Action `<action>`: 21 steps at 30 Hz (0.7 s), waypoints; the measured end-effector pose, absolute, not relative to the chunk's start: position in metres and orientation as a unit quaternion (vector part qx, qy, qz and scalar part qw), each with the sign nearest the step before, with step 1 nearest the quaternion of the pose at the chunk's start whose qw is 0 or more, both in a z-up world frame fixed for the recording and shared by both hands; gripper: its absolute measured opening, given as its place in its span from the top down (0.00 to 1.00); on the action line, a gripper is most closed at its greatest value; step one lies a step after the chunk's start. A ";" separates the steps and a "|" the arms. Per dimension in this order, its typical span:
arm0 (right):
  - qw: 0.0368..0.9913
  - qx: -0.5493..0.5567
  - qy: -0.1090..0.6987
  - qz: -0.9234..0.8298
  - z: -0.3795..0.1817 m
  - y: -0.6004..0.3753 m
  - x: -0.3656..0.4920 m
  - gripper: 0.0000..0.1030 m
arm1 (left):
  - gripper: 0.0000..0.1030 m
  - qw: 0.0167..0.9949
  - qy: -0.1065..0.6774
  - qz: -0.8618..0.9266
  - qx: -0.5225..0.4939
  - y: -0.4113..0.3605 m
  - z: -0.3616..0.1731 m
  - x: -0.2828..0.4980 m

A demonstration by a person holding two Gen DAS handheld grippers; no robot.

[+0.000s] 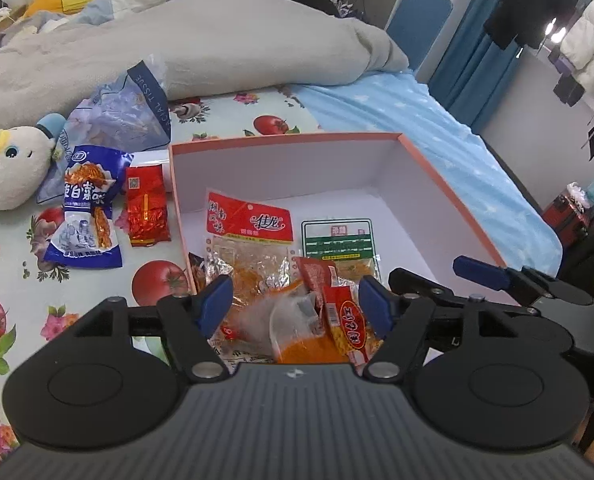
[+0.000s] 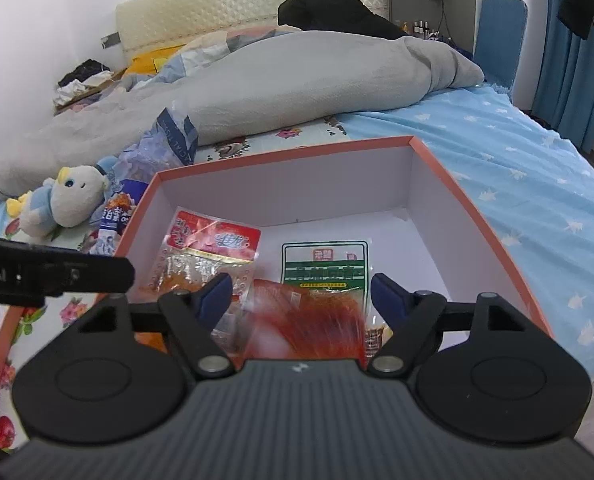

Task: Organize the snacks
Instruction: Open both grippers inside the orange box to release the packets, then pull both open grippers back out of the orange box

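Left wrist view: both grippers, left gripper (image 1: 295,300) and right gripper (image 2: 301,296), hover jaws apart over snack packets (image 1: 297,312) at the box's (image 1: 285,142) near edge. Next, probably, the blue packet (image 1: 87,216) outside its left wall.

The red-orange snack packet (image 2: 309,328) between the right tongs (image 2: 301,300) is motion-blurred; its print is unreadable. The left tongs' body hides the near ends of the crumpled clear-and-orange snack wrappers (image 1: 293,332). The white plush toy (image 1: 13,172) is cut off by the left edge.
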State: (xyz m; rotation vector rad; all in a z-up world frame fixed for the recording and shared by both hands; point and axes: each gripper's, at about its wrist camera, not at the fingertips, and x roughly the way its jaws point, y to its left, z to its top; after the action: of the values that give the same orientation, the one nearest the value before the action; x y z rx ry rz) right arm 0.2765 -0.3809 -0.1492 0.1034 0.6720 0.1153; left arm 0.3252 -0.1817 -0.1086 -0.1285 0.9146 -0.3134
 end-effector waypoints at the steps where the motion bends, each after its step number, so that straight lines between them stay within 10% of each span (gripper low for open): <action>1: 0.942 0.056 0.328 0.054 -0.149 -0.383 0.275 0.25 | 0.28 0.884 0.438 -0.150 -0.062 -0.180 -0.108 0.325; 21: 0.969 0.083 0.211 0.098 -0.072 -0.352 0.231 0.25 | 0.28 0.933 0.336 -0.114 -0.057 -0.122 -0.038 0.275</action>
State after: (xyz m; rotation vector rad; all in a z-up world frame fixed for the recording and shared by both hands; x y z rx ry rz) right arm 0.2312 -0.3522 -0.0718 0.1685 0.4263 0.1984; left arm 0.2747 -0.1224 -0.0375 -0.1170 0.6869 -0.2335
